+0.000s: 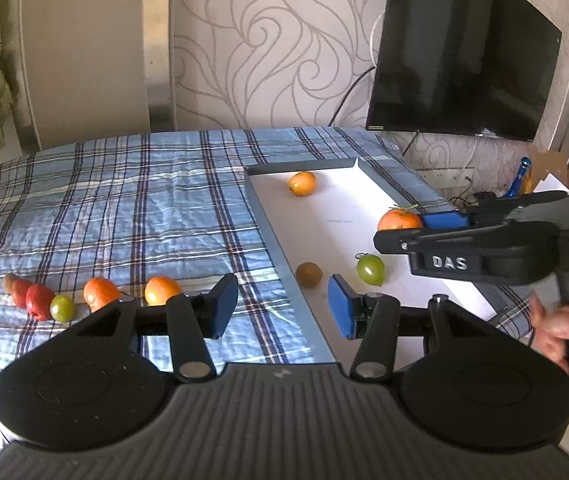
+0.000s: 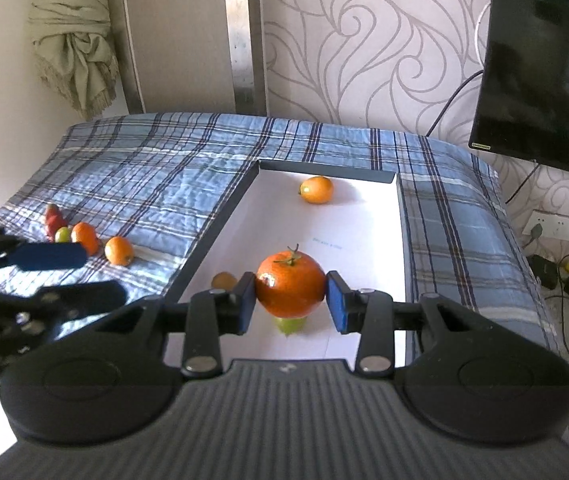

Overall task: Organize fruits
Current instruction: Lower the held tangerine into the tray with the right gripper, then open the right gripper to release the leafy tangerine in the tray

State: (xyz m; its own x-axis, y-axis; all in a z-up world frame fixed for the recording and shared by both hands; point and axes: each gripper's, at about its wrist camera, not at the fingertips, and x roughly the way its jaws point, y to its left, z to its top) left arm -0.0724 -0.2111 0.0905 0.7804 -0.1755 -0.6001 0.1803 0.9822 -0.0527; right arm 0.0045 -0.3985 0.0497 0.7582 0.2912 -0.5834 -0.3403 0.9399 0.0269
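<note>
The round, glossy orange tangerine w/ a green stem (image 2: 290, 289) sits squarely btwn the blue pads of the right gripper (image 2: 290, 300), both pads pressed to its sides, held above the white floor of the shallow dark-rimmed tray (image 2: 220, 216). Stem points up. Just under it lies a small green fruit (image 2: 289, 325); a brown kiwi-like fruit (image 2: 224, 280) is near the tray's left wall, a yellow-orange oval fruit (image 2: 316, 189) at the far end. The right gripper reaches in from the tray's right side, person's hand (image 1: 556, 326) on its handle. The left gripper (image 1: 282, 306) hovers over the tray's left rim, jaws wide apart w/ nothing btwn them. On the blue plaid cloth (image 1: 124, 200) to the left: a row of two orange fruits (image 1: 160, 290), a green one (image 1: 62, 308) and red ones (image 1: 38, 300).
</note>
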